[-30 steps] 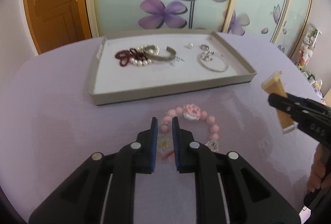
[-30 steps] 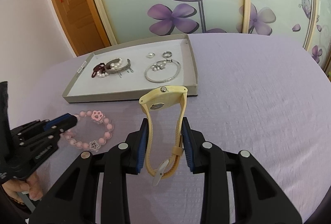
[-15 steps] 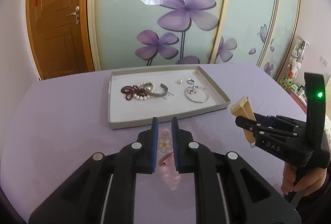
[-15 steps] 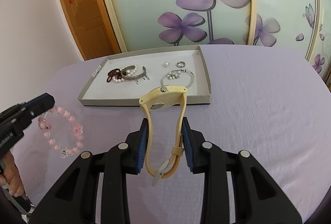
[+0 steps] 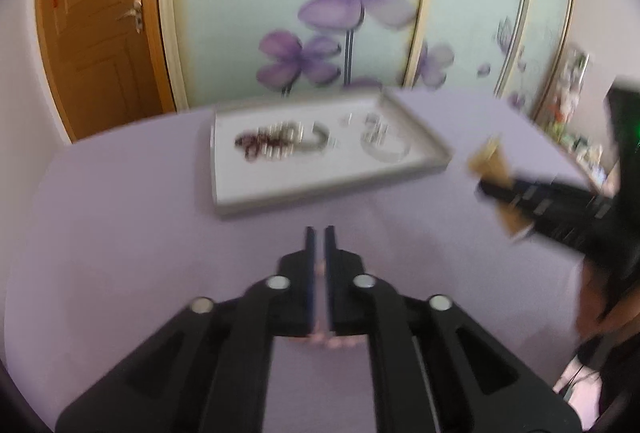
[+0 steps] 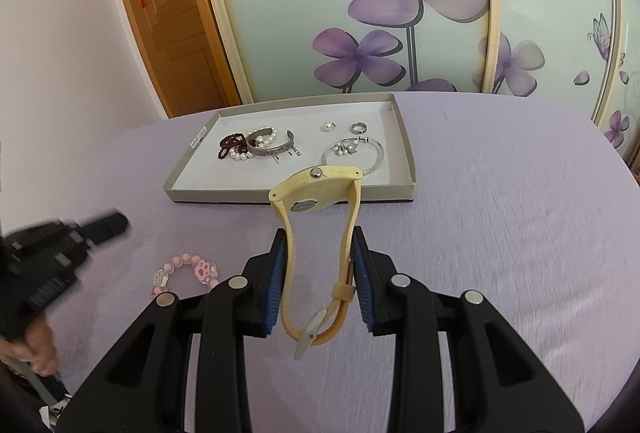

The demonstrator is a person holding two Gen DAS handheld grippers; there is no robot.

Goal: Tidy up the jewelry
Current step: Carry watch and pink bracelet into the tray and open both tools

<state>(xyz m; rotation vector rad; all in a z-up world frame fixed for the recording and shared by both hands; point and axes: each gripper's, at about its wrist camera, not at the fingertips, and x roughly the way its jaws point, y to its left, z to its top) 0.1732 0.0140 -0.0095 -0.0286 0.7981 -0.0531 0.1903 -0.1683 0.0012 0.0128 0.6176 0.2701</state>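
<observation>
My right gripper (image 6: 320,237) is shut on the strap of a yellow wristwatch (image 6: 316,189), which it holds upright in front of the grey jewelry tray (image 6: 288,195). A pink bead bracelet (image 6: 184,271) lies on the purple cloth at the lower left. Above it and apart from it hovers my left gripper (image 6: 116,223). In the blurred left wrist view the left gripper (image 5: 319,233) has its jaws opening, with only a thin slit between them and nothing in it. A strip of pink beads (image 5: 334,343) shows under the fingers. The watch (image 5: 490,161) is at the right.
The tray (image 5: 320,197) holds a dark red bead string (image 6: 230,145), pearls, a silver cuff (image 6: 272,147), a thin bangle (image 6: 354,153), a ring (image 6: 359,128) and a pearl stud. Purple cloth covers the table. A wooden door and flowered sliding panels stand behind. A hand grips each handle.
Half a second ago the pink bracelet hung from the left gripper; now it lies on the cloth and the left jaws stand closer together. The right gripper still holds the watch.
</observation>
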